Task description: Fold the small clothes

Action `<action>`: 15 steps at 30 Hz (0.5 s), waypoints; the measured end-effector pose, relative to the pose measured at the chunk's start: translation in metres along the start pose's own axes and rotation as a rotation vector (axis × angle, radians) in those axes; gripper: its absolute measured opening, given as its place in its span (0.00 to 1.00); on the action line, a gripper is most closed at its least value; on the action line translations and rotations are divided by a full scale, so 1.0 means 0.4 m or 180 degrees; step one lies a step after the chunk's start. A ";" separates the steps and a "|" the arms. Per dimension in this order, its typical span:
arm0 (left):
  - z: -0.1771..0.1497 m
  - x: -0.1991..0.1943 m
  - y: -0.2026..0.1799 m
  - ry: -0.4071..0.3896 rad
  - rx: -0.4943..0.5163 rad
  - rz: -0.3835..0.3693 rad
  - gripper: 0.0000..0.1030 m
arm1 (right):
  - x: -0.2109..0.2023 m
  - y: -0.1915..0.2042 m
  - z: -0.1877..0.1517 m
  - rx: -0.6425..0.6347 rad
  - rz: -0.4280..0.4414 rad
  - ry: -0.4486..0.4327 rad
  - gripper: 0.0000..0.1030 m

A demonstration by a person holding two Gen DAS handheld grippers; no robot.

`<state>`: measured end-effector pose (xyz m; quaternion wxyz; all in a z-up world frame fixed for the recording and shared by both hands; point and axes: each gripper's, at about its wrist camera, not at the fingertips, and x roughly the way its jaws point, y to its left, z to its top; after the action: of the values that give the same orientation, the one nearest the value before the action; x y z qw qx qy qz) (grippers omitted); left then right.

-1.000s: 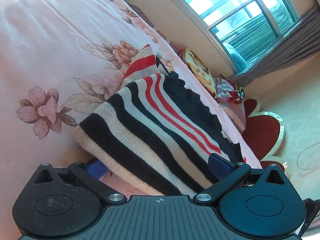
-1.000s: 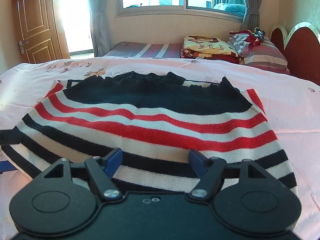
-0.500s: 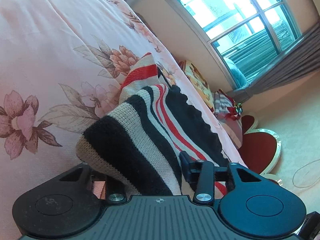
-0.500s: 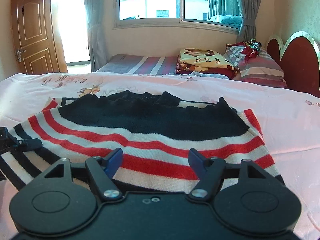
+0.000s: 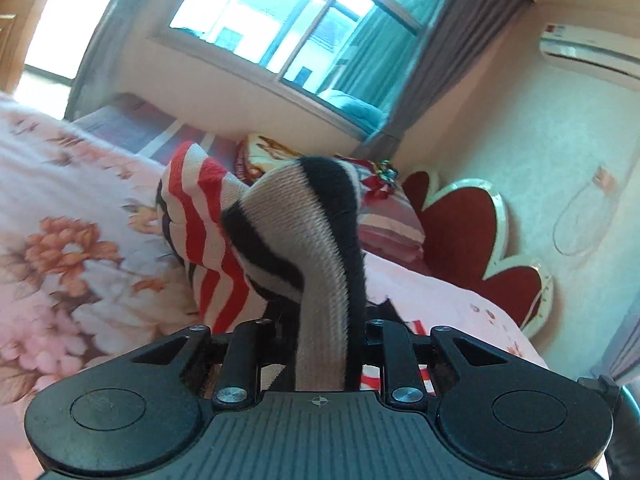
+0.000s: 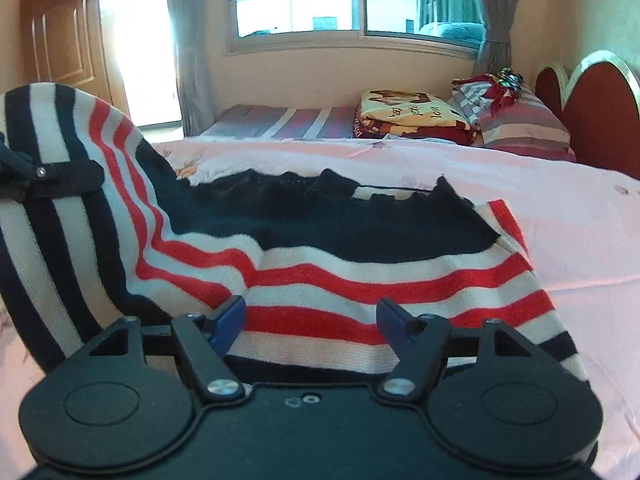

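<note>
Right wrist view shows the striped sweater [image 6: 360,272] spread on the pink bedspread [image 6: 560,216], its left corner lifted clear of the bed by the left gripper [image 6: 52,178], whose jaws are closing with the knit pinched between them. In the left wrist view that corner drapes up over the left gripper [image 5: 320,332]. The right gripper [image 6: 312,316] hangs spread over the sweater's near hem, nothing between its fingers. I'd say the first fold is under way; next the raised corner should be carried across the sweater toward its far side and laid flat without dragging the rest.
</note>
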<state>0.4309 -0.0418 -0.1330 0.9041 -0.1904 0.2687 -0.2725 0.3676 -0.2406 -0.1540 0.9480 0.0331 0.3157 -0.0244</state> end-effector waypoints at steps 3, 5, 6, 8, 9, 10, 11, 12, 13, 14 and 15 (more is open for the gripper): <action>0.008 0.050 -0.097 0.0109 0.0264 -0.0299 0.22 | -0.064 -0.084 0.005 0.0273 -0.0060 -0.0126 0.69; -0.005 0.094 -0.158 0.0253 0.0399 -0.0479 0.22 | -0.099 -0.147 0.000 0.0433 -0.0102 -0.0126 0.69; -0.018 0.117 -0.185 0.0341 0.0466 -0.0546 0.22 | -0.119 -0.182 -0.005 0.0522 -0.0132 -0.0129 0.69; -0.058 0.159 -0.239 0.0548 0.0592 -0.0659 0.22 | -0.155 -0.240 -0.019 0.0676 -0.0222 -0.0127 0.69; -0.082 0.179 -0.261 0.0666 0.0671 -0.0670 0.22 | -0.170 -0.263 -0.028 0.0736 -0.0262 -0.0117 0.69; -0.107 0.197 -0.282 0.0795 0.0773 -0.0644 0.22 | -0.184 -0.288 -0.036 0.0798 -0.0310 -0.0106 0.69; -0.132 0.206 -0.298 0.0891 0.0886 -0.0604 0.22 | -0.194 -0.306 -0.045 0.0840 -0.0360 -0.0096 0.69; -0.150 0.204 -0.313 0.0922 0.0999 -0.0534 0.22 | -0.204 -0.324 -0.056 0.0884 -0.0403 -0.0074 0.69; -0.158 0.196 -0.321 0.0915 0.1083 -0.0491 0.25 | -0.213 -0.340 -0.067 0.0925 -0.0422 -0.0056 0.69; -0.159 0.183 -0.328 0.0911 0.1122 -0.0462 0.30 | -0.221 -0.350 -0.073 0.0969 -0.0434 -0.0056 0.69; -0.149 0.172 -0.334 0.0931 0.1118 -0.0513 0.52 | -0.230 -0.359 -0.078 0.1015 -0.0434 -0.0071 0.69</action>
<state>0.3921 -0.1986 -0.1403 0.8501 -0.0096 0.3292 -0.4109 0.2655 -0.3790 -0.1306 0.9303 0.1612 0.2989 -0.1389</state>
